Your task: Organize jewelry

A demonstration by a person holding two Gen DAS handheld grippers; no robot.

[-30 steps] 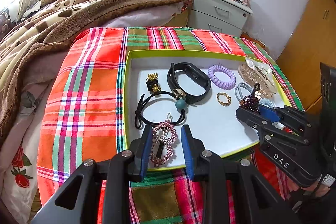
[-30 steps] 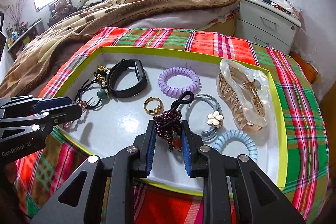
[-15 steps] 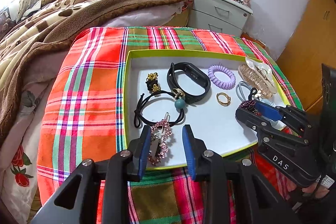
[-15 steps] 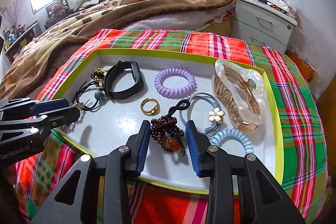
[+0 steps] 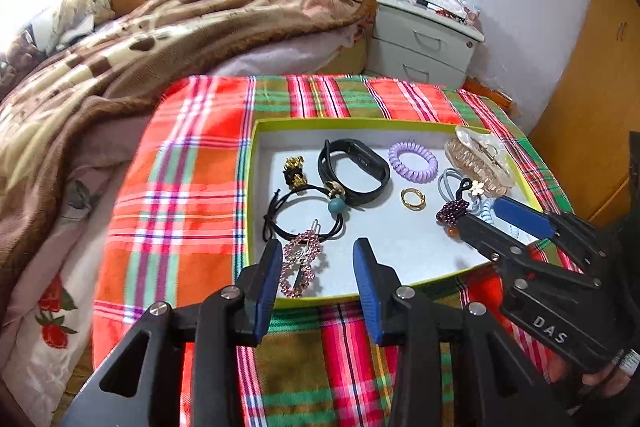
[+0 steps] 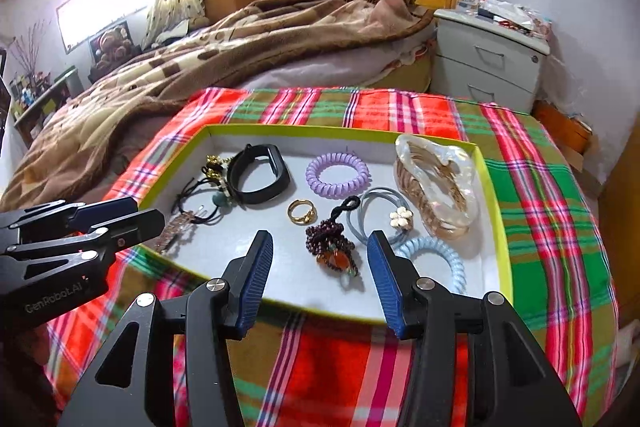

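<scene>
A shallow tray with a lime-green rim [image 5: 360, 123] [image 6: 332, 130] lies on the plaid cloth and holds the jewelry. My left gripper [image 5: 317, 259] is open, and the pink rhinestone hair clip [image 5: 301, 268] lies in the tray's near left corner by its left finger. My right gripper [image 6: 320, 251] is open, and the dark purple beaded hair tie [image 6: 332, 241] lies loose in the tray between its tips. Also in the tray are a black wristband [image 6: 260, 175], a purple coil tie [image 6: 337, 174], a gold ring [image 6: 302, 212], a clear claw clip [image 6: 436, 187] and a blue coil tie [image 6: 440, 259].
The tray sits on a plaid-covered table [image 5: 180, 195]. A bed with a brown blanket [image 5: 140, 39] lies behind and to the left. A grey nightstand [image 6: 488, 63] stands at the back right. A wooden wardrobe [image 5: 592, 87] is at the right.
Both grippers opened and drew back toward the near edge. The pink hair clip and the purple beaded tie were let go and now lie in the tray.
</scene>
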